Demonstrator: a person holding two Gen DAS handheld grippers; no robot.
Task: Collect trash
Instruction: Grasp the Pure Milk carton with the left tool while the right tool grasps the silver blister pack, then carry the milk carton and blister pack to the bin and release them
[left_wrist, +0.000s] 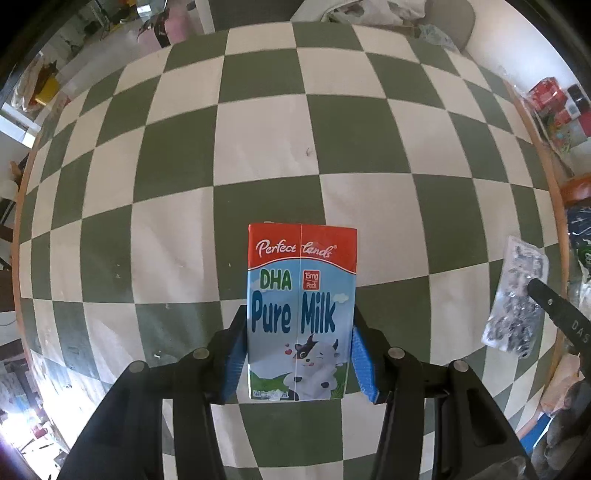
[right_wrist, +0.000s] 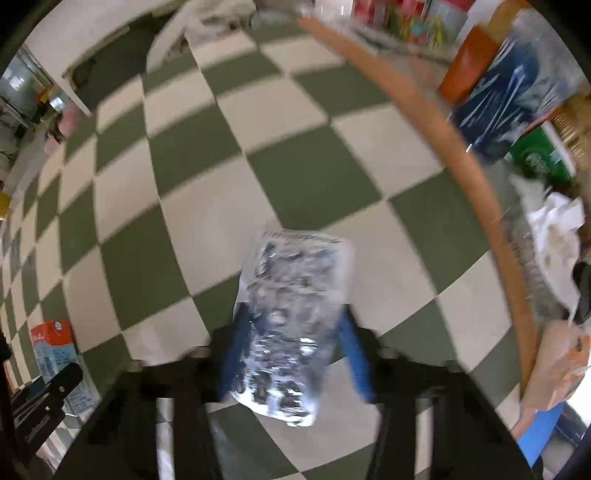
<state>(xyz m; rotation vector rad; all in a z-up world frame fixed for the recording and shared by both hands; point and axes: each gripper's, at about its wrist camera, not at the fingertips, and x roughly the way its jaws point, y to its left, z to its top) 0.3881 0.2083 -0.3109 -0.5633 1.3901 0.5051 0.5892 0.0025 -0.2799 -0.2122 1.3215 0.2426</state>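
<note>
A milk carton printed "DHA Pure Milk", with a red top band, stands between the blue pads of my left gripper, which is shut on it over the green-and-cream checked tablecloth. The carton shows again at the lower left of the right wrist view. My right gripper is shut on a crinkled clear plastic wrapper with silver and dark print. The left wrist view has this wrapper at the right, beside a black finger of the right gripper. The right wrist view is blurred.
The table's wooden rim curves along the right. Beyond it lie a blue plastic bag, a green box, an orange object and crumpled white paper. Red boxes sit off the table's far right.
</note>
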